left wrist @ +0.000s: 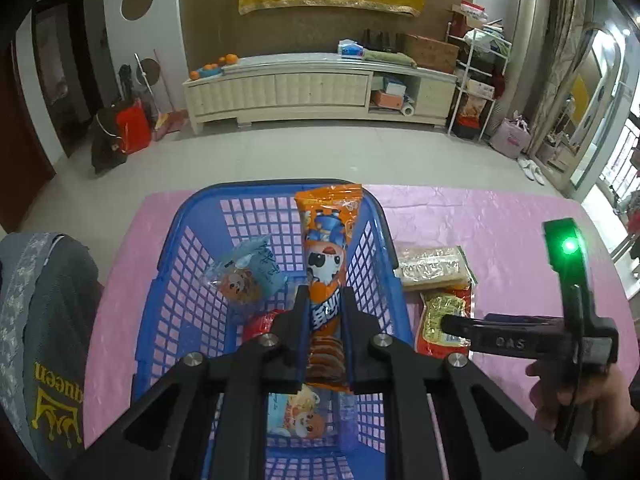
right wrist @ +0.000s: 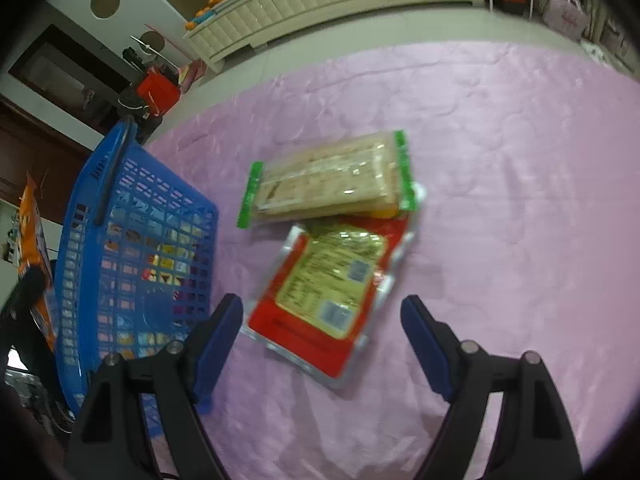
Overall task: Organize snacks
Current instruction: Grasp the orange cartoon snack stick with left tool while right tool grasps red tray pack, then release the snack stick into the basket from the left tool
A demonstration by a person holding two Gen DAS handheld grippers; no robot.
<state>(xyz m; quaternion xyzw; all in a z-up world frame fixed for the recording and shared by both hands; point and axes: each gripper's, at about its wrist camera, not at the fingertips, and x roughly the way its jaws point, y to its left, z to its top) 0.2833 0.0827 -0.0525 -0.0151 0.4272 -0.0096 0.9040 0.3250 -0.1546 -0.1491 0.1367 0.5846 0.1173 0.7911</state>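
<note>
Left wrist view: the left gripper (left wrist: pixel 325 326) is clamped on the orange snack pack (left wrist: pixel 328 248), gripping its lower part, with the pack standing up over the inside of the blue basket (left wrist: pixel 168 280). The basket sits toward the far left of the counter (left wrist: pixel 500 224) and already holds a light-blue wrapped snack (left wrist: pixel 248 272) and a red pack (left wrist: pixel 260 322), partly hidden. Risk, as a judgement: the long pack is held near one end only, so on release it may tip against the basket's right rim and hang over rather than drop in. The gripper points steeply down over the basket. The person's right hand (left wrist: pixel 576 392) shows at the right edge, holding the other tool low over the counter. Right wrist view: the right gripper (right wrist: pixel 322 344) has its jaws wide apart and empty, angled down at the red-and-yellow pack (right wrist: pixel 332 284), which lies flat just beside the basket's wall. The clear cracker pack (right wrist: pixel 332 178) overlaps its far end. Risk: closing on the flat foil pack may only pinch film, or drag the cracker pack along; the left finger is also near the basket wall and could nudge it.
</note>
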